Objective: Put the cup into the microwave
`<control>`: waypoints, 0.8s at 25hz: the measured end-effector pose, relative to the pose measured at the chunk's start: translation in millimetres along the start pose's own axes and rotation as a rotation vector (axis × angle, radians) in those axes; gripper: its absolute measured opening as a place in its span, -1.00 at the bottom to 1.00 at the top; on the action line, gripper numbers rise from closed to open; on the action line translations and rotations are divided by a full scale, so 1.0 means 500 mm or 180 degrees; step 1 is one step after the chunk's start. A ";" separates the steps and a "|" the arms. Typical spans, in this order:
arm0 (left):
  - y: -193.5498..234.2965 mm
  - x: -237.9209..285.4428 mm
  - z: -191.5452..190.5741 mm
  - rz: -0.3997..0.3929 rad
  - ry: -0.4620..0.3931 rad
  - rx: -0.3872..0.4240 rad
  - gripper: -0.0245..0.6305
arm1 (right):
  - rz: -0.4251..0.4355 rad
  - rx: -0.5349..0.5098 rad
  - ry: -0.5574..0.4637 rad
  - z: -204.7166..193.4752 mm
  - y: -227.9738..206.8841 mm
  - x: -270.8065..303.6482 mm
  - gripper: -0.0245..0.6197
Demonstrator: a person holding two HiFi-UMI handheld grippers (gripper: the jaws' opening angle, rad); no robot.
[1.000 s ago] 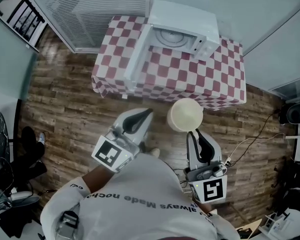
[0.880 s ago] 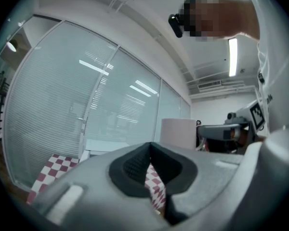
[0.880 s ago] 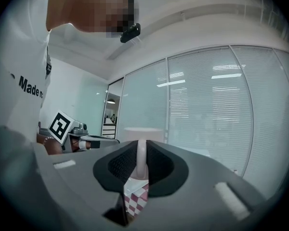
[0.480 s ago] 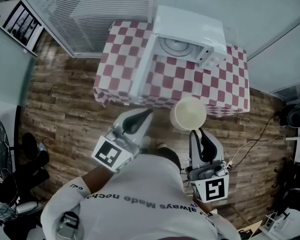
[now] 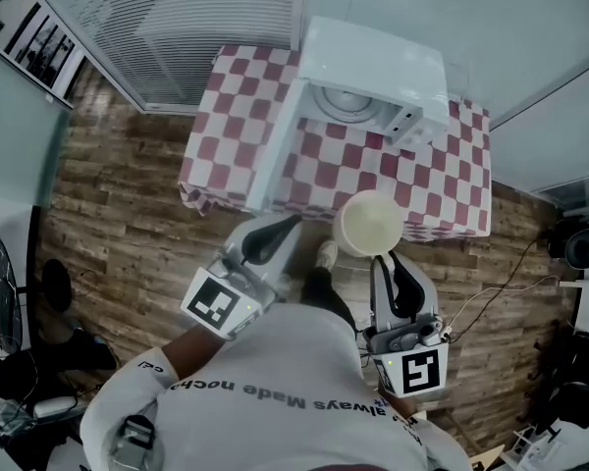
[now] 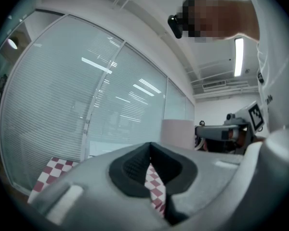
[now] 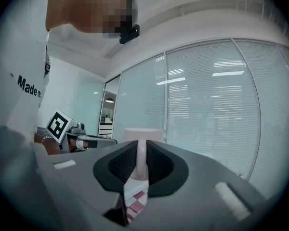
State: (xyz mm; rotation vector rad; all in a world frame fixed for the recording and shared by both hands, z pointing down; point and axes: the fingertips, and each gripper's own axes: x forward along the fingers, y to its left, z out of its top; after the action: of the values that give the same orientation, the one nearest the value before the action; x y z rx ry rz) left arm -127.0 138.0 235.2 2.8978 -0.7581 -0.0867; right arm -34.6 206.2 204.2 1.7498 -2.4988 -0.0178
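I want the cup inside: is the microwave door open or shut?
Open: the door stands swung out from the microwave, baring its turntable.

Cream cup [image 5: 371, 222] in grey, black-padded right gripper [image 5: 388, 263]; beyond it white microwave [image 5: 373, 62], red-white checked cloth [image 5: 373, 175]; brown plank floor [image 5: 128, 194] below.
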 end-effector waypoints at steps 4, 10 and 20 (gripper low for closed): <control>0.026 0.066 0.010 0.0059 -0.0033 0.0008 -0.92 | 0.0054 -0.0042 -0.0005 0.004 -0.065 0.039 -0.78; 0.060 0.169 0.028 0.0188 -0.0077 0.0035 -0.92 | 0.0191 -0.0081 -0.0027 0.013 -0.164 0.090 -0.78; 0.088 0.331 0.024 0.0442 -0.0070 0.0091 -0.92 | 0.0412 -0.0055 -0.0124 0.003 -0.334 0.155 -0.78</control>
State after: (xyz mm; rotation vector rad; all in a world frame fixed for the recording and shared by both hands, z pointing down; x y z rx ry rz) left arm -5.2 17.6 227.0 2.8653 -0.9693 -0.0930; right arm 95.5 76.4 197.7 1.5931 -2.6259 -0.0650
